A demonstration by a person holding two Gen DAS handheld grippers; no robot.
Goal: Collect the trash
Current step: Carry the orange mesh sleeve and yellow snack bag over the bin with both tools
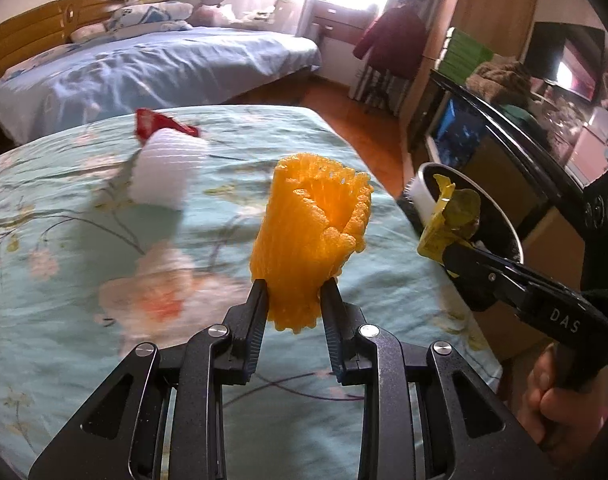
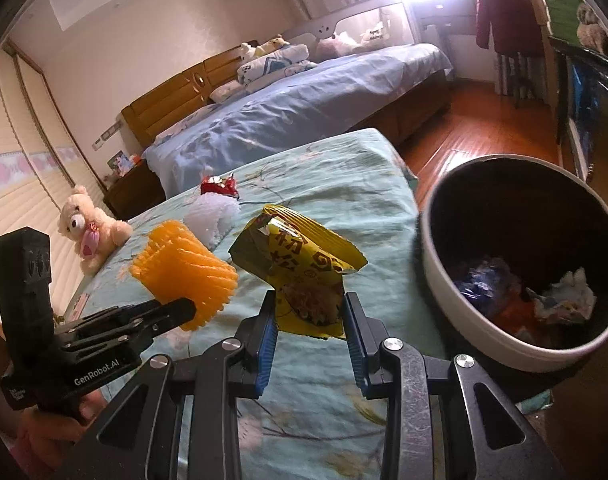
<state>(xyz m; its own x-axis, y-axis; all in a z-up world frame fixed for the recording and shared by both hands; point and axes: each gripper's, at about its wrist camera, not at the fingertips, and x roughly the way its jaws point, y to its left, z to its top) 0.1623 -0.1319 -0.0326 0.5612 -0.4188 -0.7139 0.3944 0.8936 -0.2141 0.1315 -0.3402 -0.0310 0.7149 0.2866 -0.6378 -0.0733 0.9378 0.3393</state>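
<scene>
The left tongs [image 1: 294, 284] are clamping the orange net [image 1: 309, 236] by its lower end, so it is standing up above the tips, over the floral cover [image 1: 84, 264]. The right tongs [image 2: 309, 300] are gripping the yellow wrapper [image 2: 300, 264] at its bottom edge, both pads pressing on it, and the wrapper is fanning out above them. In the right wrist view the left tongs are sitting to the left of the right pair, with the net just beside the wrapper.

The bin [image 2: 435, 280] is standing to the right of the right tongs, off the edge of the cover, on the wood floor [image 2: 483, 136]. It is white outside and dark inside. It is holding a blue crumpled piece [image 2: 479, 280], a white crumpled piece [image 2: 567, 296] and something orange-red [image 2: 515, 312] at the bottom. In the left wrist view the wrapper is hanging in front of the bin's rim.

Beyond both tongs, 2 more pieces are lying on the cover: a white net [image 2: 212, 216] and, touching its far side, a red wrapper [image 2: 220, 188]. A teddy [image 2: 90, 232] is sitting far left of them.
</scene>
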